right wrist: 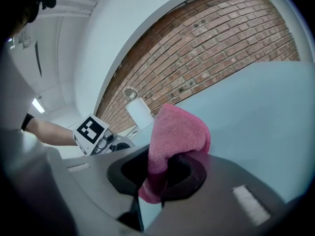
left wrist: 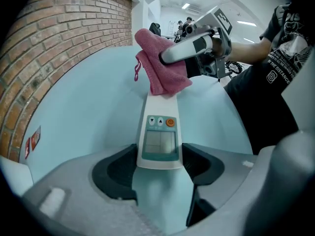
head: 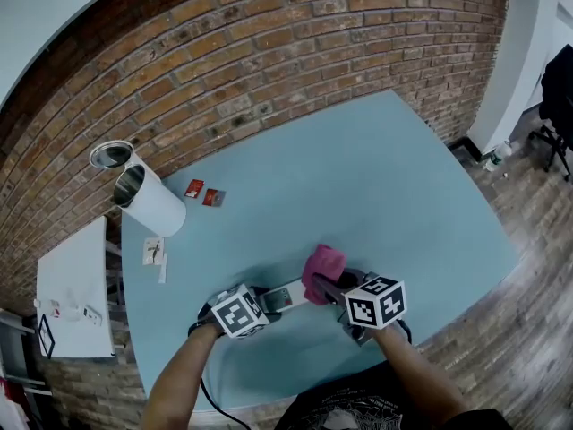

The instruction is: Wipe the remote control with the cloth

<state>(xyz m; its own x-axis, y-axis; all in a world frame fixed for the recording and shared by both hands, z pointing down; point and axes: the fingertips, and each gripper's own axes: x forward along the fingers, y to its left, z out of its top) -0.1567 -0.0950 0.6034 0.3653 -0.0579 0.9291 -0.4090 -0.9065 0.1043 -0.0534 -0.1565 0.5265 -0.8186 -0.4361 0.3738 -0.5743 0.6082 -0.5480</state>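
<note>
A white remote control (head: 285,296) with a small screen and an orange button lies on the pale blue table (head: 385,186). My left gripper (head: 267,301) is shut on its near end; in the left gripper view the remote (left wrist: 158,132) sits between the dark pads (left wrist: 118,168). A pink cloth (head: 322,270) is bunched in my right gripper (head: 320,285), which is shut on it. The cloth (left wrist: 160,68) rests on the remote's far end. In the right gripper view the cloth (right wrist: 174,134) sticks up out of the jaws, and the remote is hidden.
A white cylinder container (head: 152,202) lies on its side at the table's back left, with a metal lid (head: 110,154) by it. Two red packets (head: 204,193) and small white items (head: 154,253) lie nearby. A brick wall (head: 269,52) runs behind. A white side table (head: 76,289) stands left.
</note>
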